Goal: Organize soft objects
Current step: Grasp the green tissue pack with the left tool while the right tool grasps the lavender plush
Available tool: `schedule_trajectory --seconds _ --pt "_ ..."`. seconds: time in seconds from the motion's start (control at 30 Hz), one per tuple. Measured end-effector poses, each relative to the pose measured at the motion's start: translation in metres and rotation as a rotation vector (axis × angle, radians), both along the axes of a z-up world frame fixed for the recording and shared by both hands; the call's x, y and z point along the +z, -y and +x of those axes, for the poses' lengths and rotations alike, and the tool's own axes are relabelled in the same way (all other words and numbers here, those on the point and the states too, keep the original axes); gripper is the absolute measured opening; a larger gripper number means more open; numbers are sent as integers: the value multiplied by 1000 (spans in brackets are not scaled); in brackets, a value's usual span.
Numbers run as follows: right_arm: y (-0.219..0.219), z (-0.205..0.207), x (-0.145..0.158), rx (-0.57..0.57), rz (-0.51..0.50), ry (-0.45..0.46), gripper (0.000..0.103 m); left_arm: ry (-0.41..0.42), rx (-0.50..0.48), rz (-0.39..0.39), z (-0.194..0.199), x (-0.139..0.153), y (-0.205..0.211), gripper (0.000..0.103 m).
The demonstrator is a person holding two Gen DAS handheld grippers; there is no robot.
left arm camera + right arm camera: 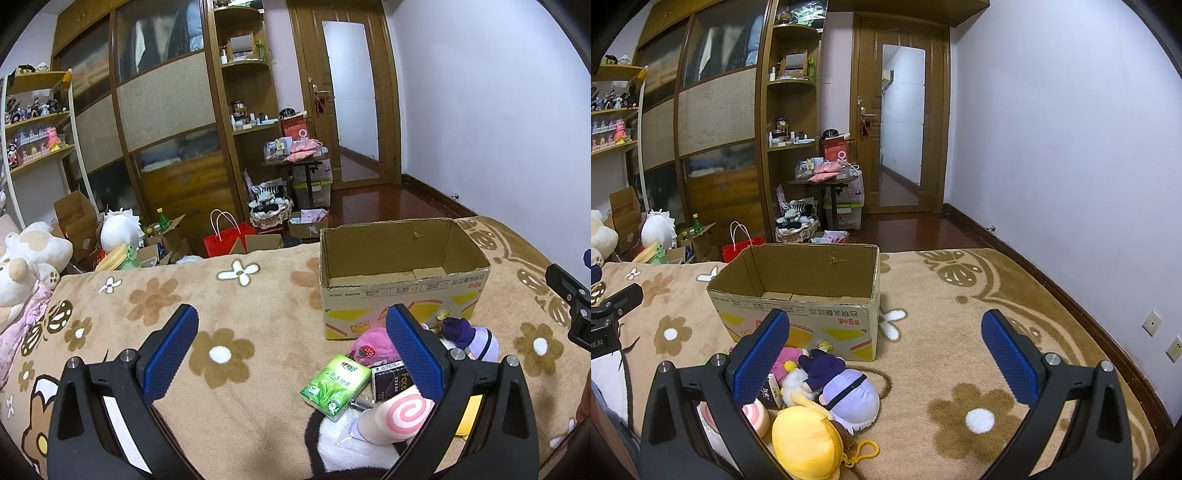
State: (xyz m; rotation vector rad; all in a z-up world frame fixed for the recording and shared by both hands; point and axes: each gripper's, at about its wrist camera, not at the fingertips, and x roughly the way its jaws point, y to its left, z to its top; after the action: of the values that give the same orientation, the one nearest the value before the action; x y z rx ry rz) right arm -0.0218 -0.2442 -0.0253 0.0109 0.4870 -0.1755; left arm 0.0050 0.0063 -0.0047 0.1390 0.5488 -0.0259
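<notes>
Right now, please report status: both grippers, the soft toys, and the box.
Left gripper open, empty. Right gripper open, empty. Soft toys piled on blanket before cardboard box; box looks empty. Nothing blocking.

The left black two-finger gripper with blue textured pads (291, 339) is held low and level, pointing forward, its jaws spread wide with nothing between them; the left pad (171, 354) and the right pad angle outward from each other, each bolted to a black triangular finger arm. The right black two-finger gripper with blue textured pads (884, 345) sits in the same pose, jaws wide apart and empty, its fingers (1010, 360) splayed. In the left wrist view, part of the right gripper's black body shows at the right edge, so the two are held side by side, near each other
</notes>
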Motion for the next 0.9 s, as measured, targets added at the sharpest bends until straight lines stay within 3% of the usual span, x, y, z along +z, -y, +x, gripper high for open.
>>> schedule_trajectory --seconds 0.2,0.37,0.57,0.9 --pt "-3 6 0 11 12 -1 103 -33 16 -24 12 1 -5 101" --pt "-1 18 -4 30 32 -33 103 -90 32 -107 32 3 -14 101" --pt "2 36 -14 42 61 -75 103 -142 29 -75 53 -3 -8 101" --pt "-5 71 -46 69 27 -167 103 -358 -10 -39 92 -58 4 101"
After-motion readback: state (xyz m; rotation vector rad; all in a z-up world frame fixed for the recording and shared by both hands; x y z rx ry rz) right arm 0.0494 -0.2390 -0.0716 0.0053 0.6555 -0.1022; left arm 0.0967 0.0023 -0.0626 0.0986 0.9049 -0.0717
